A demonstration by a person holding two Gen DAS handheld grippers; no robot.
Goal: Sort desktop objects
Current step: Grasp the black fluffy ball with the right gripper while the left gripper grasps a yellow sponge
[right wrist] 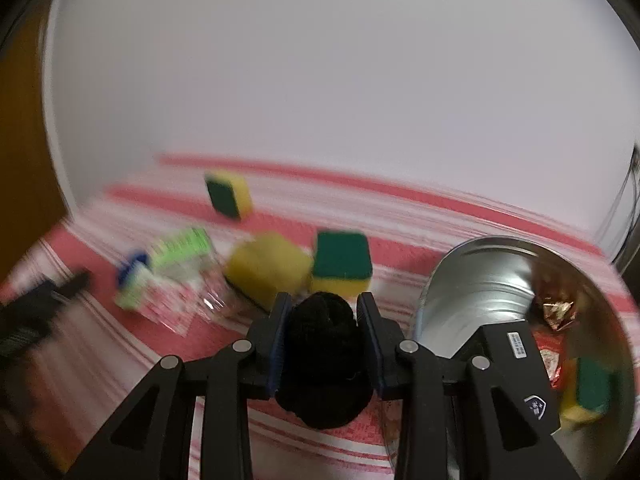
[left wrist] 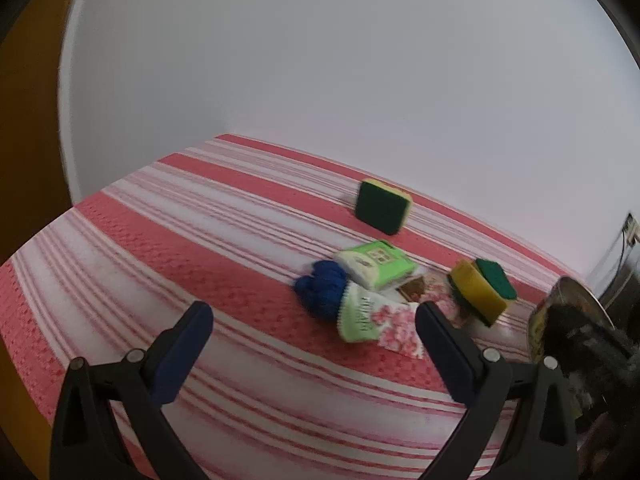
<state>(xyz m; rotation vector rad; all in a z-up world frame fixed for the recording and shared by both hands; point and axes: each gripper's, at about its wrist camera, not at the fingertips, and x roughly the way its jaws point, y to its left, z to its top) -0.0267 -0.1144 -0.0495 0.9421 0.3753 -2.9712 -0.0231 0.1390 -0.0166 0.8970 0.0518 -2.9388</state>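
My right gripper (right wrist: 324, 308) is shut on a black yarn ball (right wrist: 322, 360) and holds it just left of a metal bucket (right wrist: 480, 280). My left gripper (left wrist: 314, 316) is open and empty above the striped cloth (left wrist: 160, 240), just short of a pile: a blue yarn ball (left wrist: 322, 290), a green tissue pack (left wrist: 376, 264), a green-and-pink floral packet (left wrist: 376, 320) and a yellow-green sponge (left wrist: 482, 290). Another sponge (left wrist: 384, 206) lies farther back. The right wrist view is blurred; it shows sponges (right wrist: 342, 260), (right wrist: 266, 266), (right wrist: 229, 194) and the tissue pack (right wrist: 180, 248).
The bucket (left wrist: 560, 320) lies at the right edge of the left wrist view. Inside it are a sponge (right wrist: 588, 392) and shiny wrappers (right wrist: 556, 308). A white wall stands behind the table. The left gripper (right wrist: 36, 312) shows blurred at the left of the right wrist view.
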